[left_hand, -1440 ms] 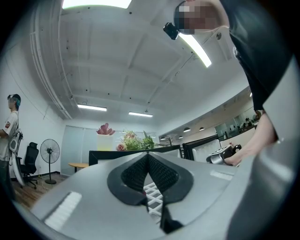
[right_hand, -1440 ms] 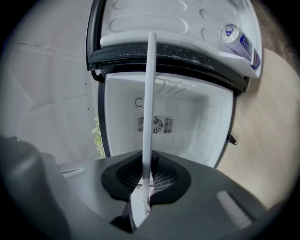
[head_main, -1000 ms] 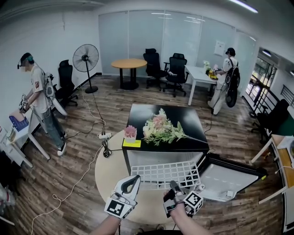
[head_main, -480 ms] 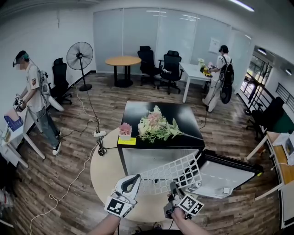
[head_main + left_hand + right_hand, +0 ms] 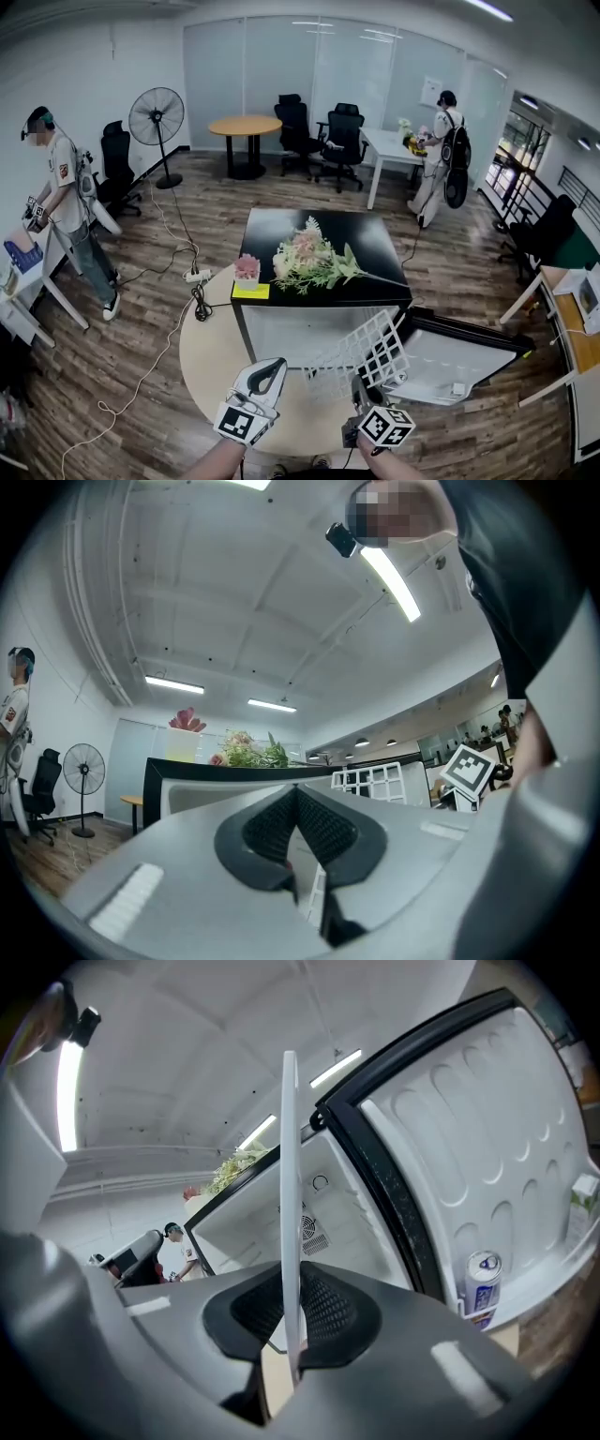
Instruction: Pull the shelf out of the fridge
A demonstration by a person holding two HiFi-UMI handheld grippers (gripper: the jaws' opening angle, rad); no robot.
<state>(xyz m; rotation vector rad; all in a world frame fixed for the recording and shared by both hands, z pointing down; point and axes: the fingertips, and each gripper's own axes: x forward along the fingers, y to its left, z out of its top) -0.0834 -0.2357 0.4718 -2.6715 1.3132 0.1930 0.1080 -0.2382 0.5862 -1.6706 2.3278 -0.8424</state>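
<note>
**A:** So, where is the shelf (image 5: pixel 367 345)?

**B:** In front of the fridge's (image 5: pixel 323 281) open mouth, tilted, with its right corner raised toward the open door (image 5: pixel 469 361). I can't tell whether its far edge is fully clear of the cabinet.

**A:** And what has hold of it?

**B:** The right hand-held gripper (image 5: pixel 360 386). Its jaws are nearly closed, pinching the near edge of the white wire grid. In the right gripper view the shelf (image 5: pixel 290 1194) appears edge-on, a thin white bar squeezed between the two ribbed pads (image 5: pixel 323 1309).

**A:** The left one?

**B:** The left hand-held gripper (image 5: pixel 271 365) hangs low beside it, apart from the shelf. Its jaws are together and hold nothing (its own view shows the pads (image 5: pixel 319 825) meeting at the tips).

**A:** Anything else nearby?

**B:** A bunch of flowers (image 5: pixel 307 258) lies on the fridge's black top, and a small pink plant (image 5: pixel 247 269) stands at the front left corner. A can (image 5: pixel 481 1283) stands in the door's rack.
</note>
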